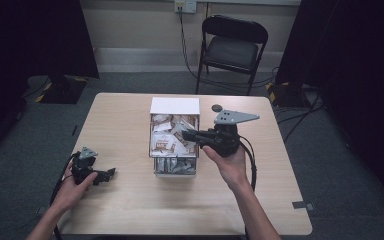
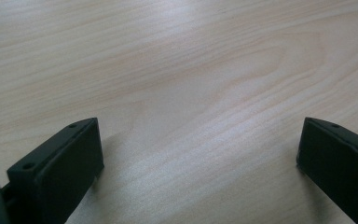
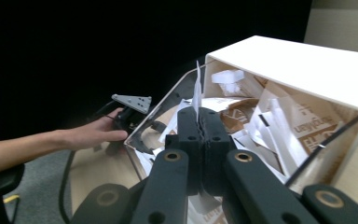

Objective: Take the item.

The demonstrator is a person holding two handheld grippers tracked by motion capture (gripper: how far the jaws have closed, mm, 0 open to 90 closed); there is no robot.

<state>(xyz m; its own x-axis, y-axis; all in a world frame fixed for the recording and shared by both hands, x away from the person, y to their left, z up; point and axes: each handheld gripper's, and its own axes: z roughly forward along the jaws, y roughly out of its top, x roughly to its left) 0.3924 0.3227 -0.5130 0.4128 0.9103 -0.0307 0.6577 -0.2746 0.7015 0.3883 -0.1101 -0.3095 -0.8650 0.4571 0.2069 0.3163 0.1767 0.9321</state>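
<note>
You work in a dim room with a pale wall ahead.
Your light wood table [image 1: 125, 200] stands on grey carpet [image 1: 25, 165]; beyond it a black folding chair [image 1: 232, 47] faces you, cables trail from a wall socket [image 1: 185, 6], and dark curtains [image 1: 30, 40] hang at both sides.

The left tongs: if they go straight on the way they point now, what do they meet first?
Probably the clear drawer of packets. The left tongs rest open on the table and point right toward it, with bare wood between; height is hard to judge.

a lab: black curtains [image 1: 35, 35], cabled floor, bare table [image 1: 125, 200], folding chair [image 1: 232, 47]
</note>
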